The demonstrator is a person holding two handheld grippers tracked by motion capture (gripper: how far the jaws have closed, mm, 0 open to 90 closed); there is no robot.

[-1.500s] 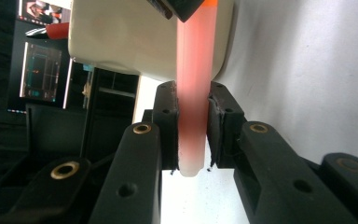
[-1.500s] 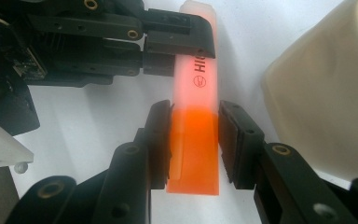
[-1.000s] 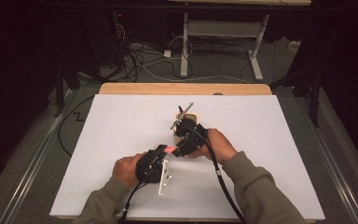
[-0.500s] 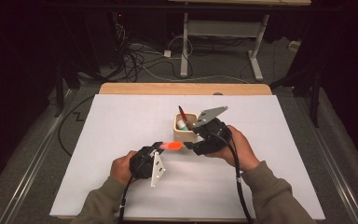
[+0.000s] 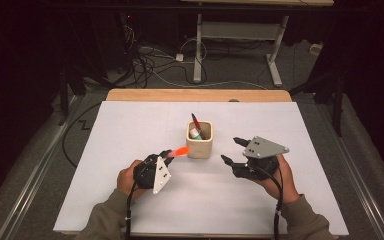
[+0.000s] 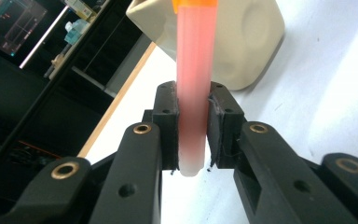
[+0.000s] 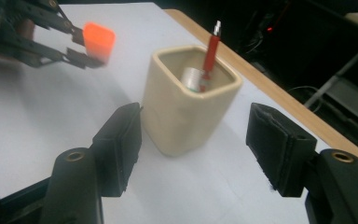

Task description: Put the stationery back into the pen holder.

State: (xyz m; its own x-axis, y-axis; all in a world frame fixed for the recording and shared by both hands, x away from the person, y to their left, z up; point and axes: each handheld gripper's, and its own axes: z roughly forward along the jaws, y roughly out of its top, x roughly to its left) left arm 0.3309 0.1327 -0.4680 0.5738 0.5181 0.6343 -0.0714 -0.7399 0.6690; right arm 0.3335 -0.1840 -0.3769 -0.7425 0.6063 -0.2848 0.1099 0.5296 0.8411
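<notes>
High view | left gripper point(image 5: 166, 156) clamps orange marker point(image 5: 179, 151) | right gripper point(image 5: 233, 151) just opened, empty

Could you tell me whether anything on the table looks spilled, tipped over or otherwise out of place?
Nothing stands out. The cup stands upright on the table with a red pen leaning inside, and the left gripper holds an orange marker beside it. No spill or damage shows.

— Item in hand? 
— Orange marker point(image 6: 193, 88), translucent pink-orange barrel, clamped crosswise between the pads of the left gripper point(image 6: 192, 130); capped end aimed at the cup.

— And the cup point(image 5: 200, 139)? 
— Cream, square with rounded corners, upright near mid-table. Holds a red pen point(image 7: 209, 56) leaning on the rim and a pale cylinder point(image 7: 192, 78).
</notes>
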